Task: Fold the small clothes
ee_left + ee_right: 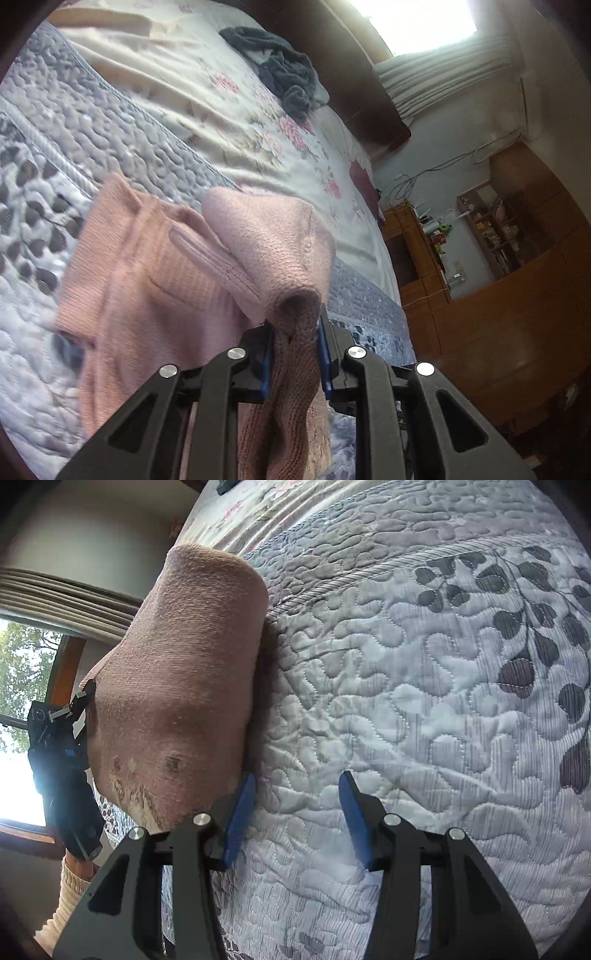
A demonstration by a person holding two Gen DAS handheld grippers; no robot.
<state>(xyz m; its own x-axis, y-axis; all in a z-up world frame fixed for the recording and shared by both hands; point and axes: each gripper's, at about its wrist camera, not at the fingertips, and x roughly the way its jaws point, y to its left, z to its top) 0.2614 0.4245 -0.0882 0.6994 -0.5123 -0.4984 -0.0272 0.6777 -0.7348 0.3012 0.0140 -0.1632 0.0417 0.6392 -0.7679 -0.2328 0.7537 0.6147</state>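
The left gripper (295, 332) is clenched on a fold of the pink knitted sweater (155, 266), lifting it over the grey quilted bedspread (55, 110). The right gripper (295, 812) hangs released above the quilt with the sweater just beside its left finger (240, 812)

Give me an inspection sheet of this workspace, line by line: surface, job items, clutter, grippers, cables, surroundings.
Surface: quilted bedspread, grey leaf print; floral sheet beyond it.
Job's things: pink knit garment, partly lifted, rest lying on the bedspread.
Clutter: dark grey crumpled garment on the floral sheet.
Grippers: left gripper shut on the pink knit garment; right gripper open, empty, over the bedspread.
Cables: loose wires along the far wall.
Surroundings: wooden shelving, window, curtain.
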